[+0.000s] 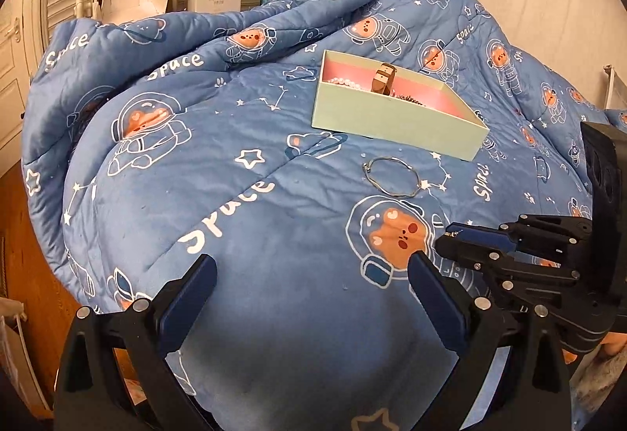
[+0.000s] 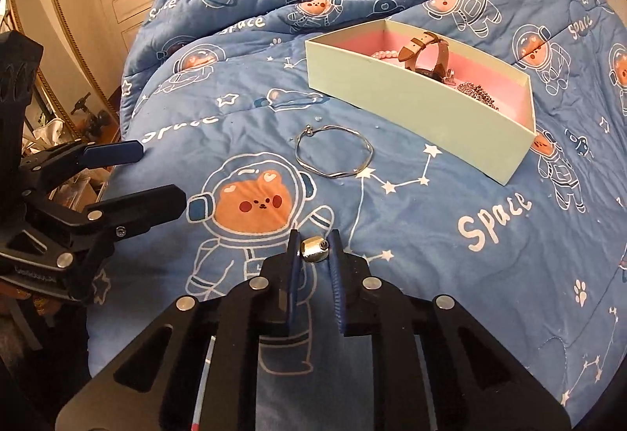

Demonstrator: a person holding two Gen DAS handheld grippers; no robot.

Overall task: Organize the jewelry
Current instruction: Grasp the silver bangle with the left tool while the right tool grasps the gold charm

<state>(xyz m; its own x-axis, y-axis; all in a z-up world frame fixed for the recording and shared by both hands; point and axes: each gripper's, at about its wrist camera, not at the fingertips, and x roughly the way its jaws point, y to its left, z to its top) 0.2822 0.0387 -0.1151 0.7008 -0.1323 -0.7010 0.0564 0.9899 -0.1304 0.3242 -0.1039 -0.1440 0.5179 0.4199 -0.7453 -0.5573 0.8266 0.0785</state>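
"Space"-printed quilt; right tool grips silver bead, left tool wide

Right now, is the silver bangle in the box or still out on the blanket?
Out. The silver bangle lies flat on the blue blanket, just in front of the green box, which already holds a watch.

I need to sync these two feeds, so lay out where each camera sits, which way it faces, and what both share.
Left wrist: sits on the left claw, open, facing forward over the quilt to the box; the right claw shows at right.
Right wrist: sits on the right claw, shut on a ring, facing the box; the left claw shows at left.
Shared: quilt, box, bangle, watch.
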